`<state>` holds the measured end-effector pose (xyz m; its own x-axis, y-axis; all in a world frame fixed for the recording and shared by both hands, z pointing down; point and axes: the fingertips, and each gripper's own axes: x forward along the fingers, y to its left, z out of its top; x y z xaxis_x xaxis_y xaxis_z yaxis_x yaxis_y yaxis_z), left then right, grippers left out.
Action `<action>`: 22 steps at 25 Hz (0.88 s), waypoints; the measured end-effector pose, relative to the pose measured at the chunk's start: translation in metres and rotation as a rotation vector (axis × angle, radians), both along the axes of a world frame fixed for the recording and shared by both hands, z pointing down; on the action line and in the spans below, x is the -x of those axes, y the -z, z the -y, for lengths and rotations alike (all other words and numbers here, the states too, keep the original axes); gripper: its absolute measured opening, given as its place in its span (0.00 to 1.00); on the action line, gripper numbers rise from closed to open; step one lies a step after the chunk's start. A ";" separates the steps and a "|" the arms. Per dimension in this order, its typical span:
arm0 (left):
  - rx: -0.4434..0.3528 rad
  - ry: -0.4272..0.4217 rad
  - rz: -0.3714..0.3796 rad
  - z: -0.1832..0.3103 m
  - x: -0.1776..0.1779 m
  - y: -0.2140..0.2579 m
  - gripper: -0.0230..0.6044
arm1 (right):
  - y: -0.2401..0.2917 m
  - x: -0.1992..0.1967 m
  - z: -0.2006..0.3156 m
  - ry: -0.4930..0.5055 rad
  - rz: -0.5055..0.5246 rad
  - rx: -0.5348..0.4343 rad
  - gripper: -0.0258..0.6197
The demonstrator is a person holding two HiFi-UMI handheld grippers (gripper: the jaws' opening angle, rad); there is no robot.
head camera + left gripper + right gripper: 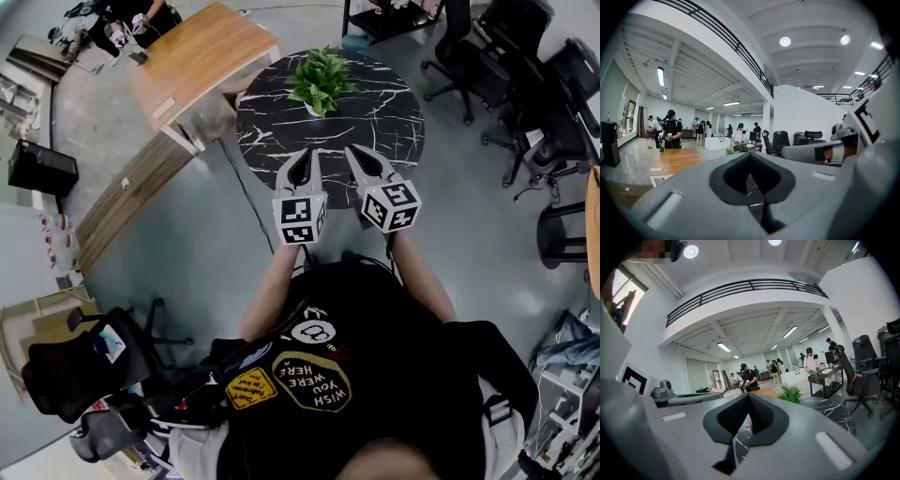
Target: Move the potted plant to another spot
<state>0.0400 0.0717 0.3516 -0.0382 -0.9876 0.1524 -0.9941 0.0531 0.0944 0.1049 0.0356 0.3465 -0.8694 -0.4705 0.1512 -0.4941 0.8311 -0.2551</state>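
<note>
While standing at a round black table (394, 122) with white veins, holds 2 grippers out side by side above its near edge: left gripper (306, 155) on the left, right gripper (352, 153) just beside it, tips a little apart from each other and aimed toward the table's middle. Carries nothing in either. In the left gripper view, fingers of the left gripper (750, 154) pressed together at the tip with nothing between them; in the right gripper view, fingers of the right gripper (749, 396) likewise closed tip to tip and empty. Points both nearly level, dipping only slightly. Faces the potted plant (320, 82), upright on the far half of the table, beyond both tips, well apart from them and untouched. In the right gripper view, potted plant (790, 393) seen as a clump of green leaves just right of the closed tip, on the veined table (834, 413); in the left gripper view, only a few of its leaves visible left of the tip. Beyond the table on the left, a wooden desk (202, 56); on the right, several black office chairs (525, 56) on a grey floor (187, 244). Farther back in both gripper views, people (747, 377) standing about the hall
</note>
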 end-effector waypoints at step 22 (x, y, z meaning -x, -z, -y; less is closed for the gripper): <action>0.040 -0.004 0.003 0.007 0.036 -0.024 0.04 | -0.031 0.033 0.004 0.042 -0.044 0.037 0.05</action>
<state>0.0035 0.0652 0.3760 -0.0350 -0.9807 0.1922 -0.9946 0.0529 0.0890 0.0721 0.0316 0.3775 -0.8801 -0.4275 0.2063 -0.4708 0.8416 -0.2646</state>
